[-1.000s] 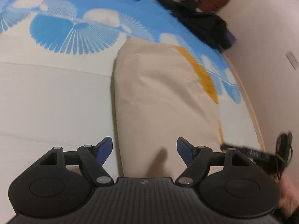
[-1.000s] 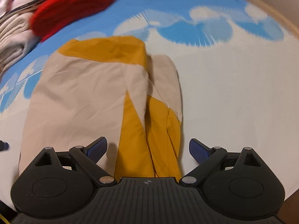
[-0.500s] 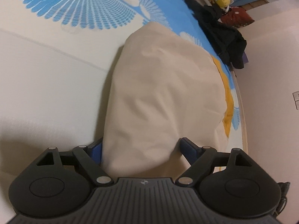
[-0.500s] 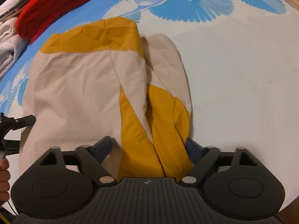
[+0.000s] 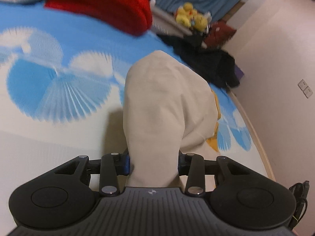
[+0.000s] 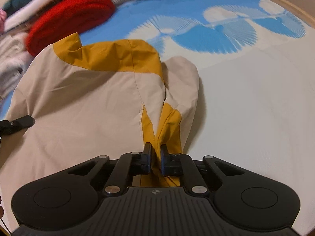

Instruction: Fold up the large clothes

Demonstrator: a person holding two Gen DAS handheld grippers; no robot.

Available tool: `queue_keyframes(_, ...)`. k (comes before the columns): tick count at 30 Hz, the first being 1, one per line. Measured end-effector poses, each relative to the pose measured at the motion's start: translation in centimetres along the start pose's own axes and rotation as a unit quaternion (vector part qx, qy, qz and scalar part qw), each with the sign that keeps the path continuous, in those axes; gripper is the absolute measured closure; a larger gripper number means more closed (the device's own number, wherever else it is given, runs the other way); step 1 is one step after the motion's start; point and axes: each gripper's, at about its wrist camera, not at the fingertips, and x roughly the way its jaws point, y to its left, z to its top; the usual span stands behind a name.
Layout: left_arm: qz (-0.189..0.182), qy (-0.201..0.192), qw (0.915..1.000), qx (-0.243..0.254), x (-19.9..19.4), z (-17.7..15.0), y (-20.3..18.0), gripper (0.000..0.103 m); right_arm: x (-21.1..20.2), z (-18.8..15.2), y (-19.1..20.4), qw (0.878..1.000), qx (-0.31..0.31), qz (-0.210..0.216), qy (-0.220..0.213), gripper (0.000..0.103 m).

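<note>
currently both grippers are on the beige and mustard garment [image 6: 94,106], which lies partly folded on the bed sheet [image 6: 256,102], white with blue fan prints.

right gripper [image 6: 156,158]: jaws have just been closing and are now nearly together, clamped on a bunched mustard strip at the garment's near edge. fabric pulls up in a taut ridge from the pinch point toward the mustard panel at the far end.

left gripper [image 5: 153,164]: jaws have just been closing too, now partway in, with a thick fold of beige cloth [image 5: 163,106] between them. both pads look pressed against the fold, and the cloth rises off the sheet in a hump ahead of the fingers. a sliver of mustard shows at its right edge.

in the right wrist view, the tip of the left gripper shows at the left edge, at the beige side of the garment.

beyond the garment: red knit item [image 6: 70,17] on the sheet, pale folded clothes [image 6: 11,59] beside it, dark clothes pile [image 5: 212,61] near the wall, yellow plush toys [image 5: 191,17] further back. left wrist view is motion-blurred.
</note>
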Motion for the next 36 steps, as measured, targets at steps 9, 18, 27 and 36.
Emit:
queue_keyframes(9, 0.112, -0.051, 0.9919, -0.031, -3.6, 4.1, 7.1, 0.04, 0.7, 1.1, 7.9, 0.992, -0.03, 0.1, -0.074, 0.098)
queue_keyframes(18, 0.068, 0.007, 0.9928, -0.098, -8.2, 3.3, 12.2, 0.037, 3.2, 1.0, 11.6, 0.992, -0.085, 0.07, -0.065, 0.092)
queue_keyframes(27, 0.066, 0.161, 0.9838, -0.044, -6.4, -3.3, 12.3, 0.023, 3.7, 0.1, 10.2, 0.993, -0.056, 0.097, 0.032, 0.049)
queue_keyframes(36, 0.027, 0.086, 0.9938, -0.064, -5.8, -2.6, 10.9, 0.041, 2.1, -1.2, 8.6, 0.995, -0.048, 0.084, 0.032, 0.086)
